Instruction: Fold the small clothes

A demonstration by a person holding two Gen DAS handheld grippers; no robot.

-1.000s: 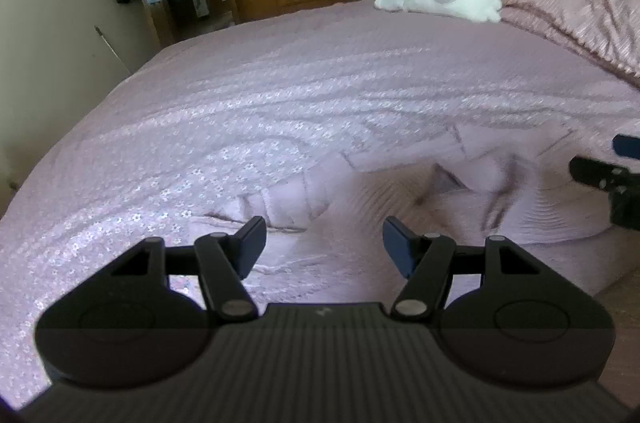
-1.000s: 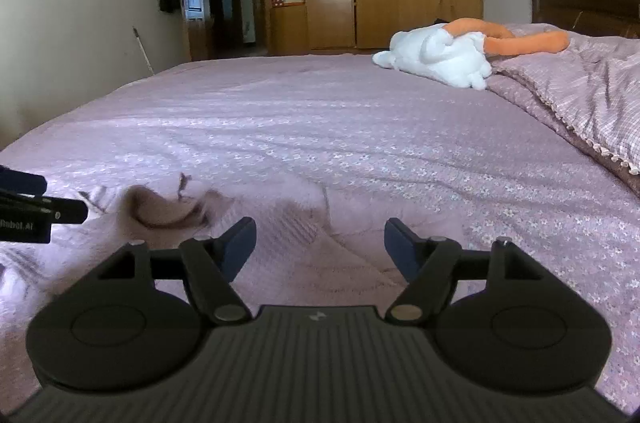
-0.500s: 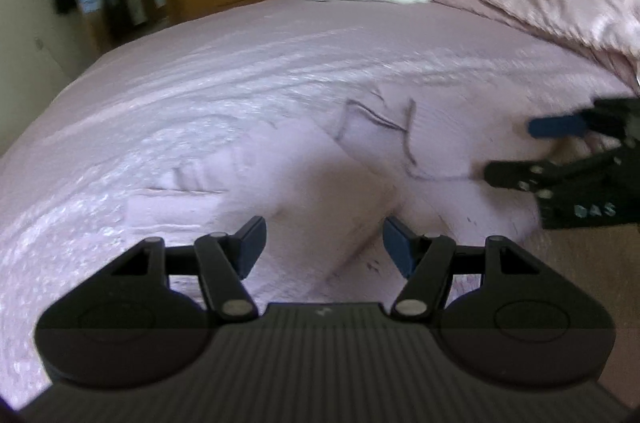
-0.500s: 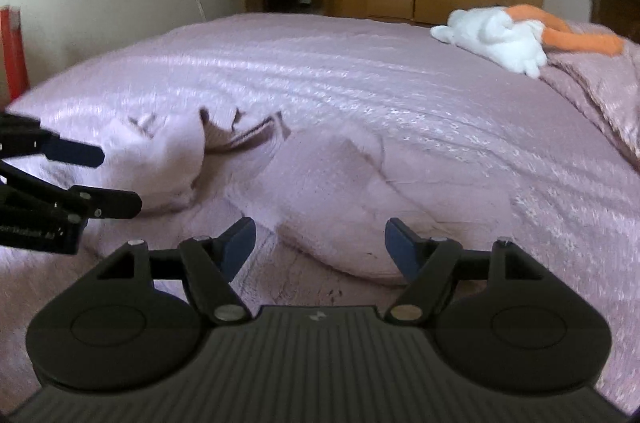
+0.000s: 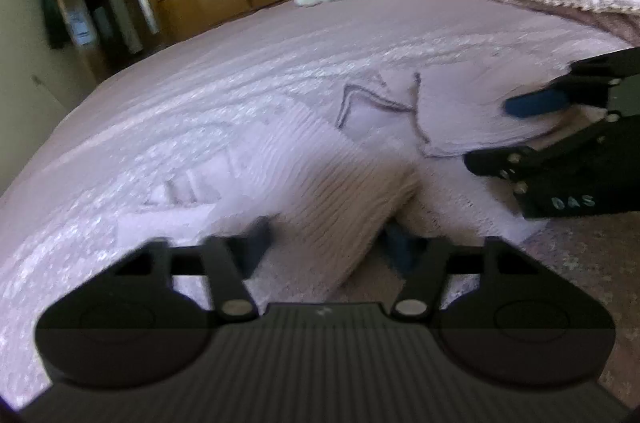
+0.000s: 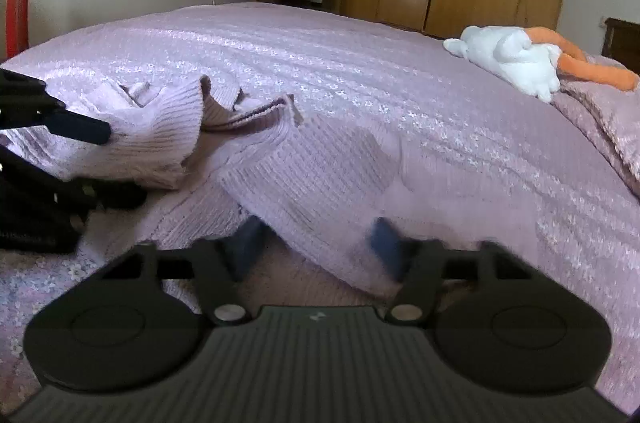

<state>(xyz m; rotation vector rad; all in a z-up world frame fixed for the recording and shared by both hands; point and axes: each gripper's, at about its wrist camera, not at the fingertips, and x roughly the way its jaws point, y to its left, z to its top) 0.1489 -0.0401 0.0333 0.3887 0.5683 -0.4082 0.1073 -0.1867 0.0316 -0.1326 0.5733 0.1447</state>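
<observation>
Inspection finds a small lilac rib-knit sweater (image 6: 304, 175) lying on the mauve bedspread (image 6: 360, 63), directly ahead of both tools and partly draped between them. The left gripper (image 5: 326, 247) has its jaws set apart, with a raised ridge of the knit lying in the gap between them; no closure on the cloth is evident. The right gripper (image 6: 318, 247) is likewise spread, with a sloping edge of the same garment running down between its jaws and not pinched. In the right wrist view, a bunched sleeve or cuff sits ahead and to the left, beside the other tool's fingers; whether those touch it cannot be determined. The neckline trim shows ahead and slightly right of the left tool. Motion blur at both sets of fingertips limits finer reading. Assessment of material: light, soft, loosely ribbed, with no stiffness; it will sag and stretch if lifted by a single layer, and the open knit may snag on a fingertip. Recommended hold: the hem corners or side seams nearest each tool, taking the doubled edge and not the middle of a panel, both sides lifted evenly. A white and orange plush toy (image 6: 508, 61) lies far ahead to the right, well apart.
</observation>
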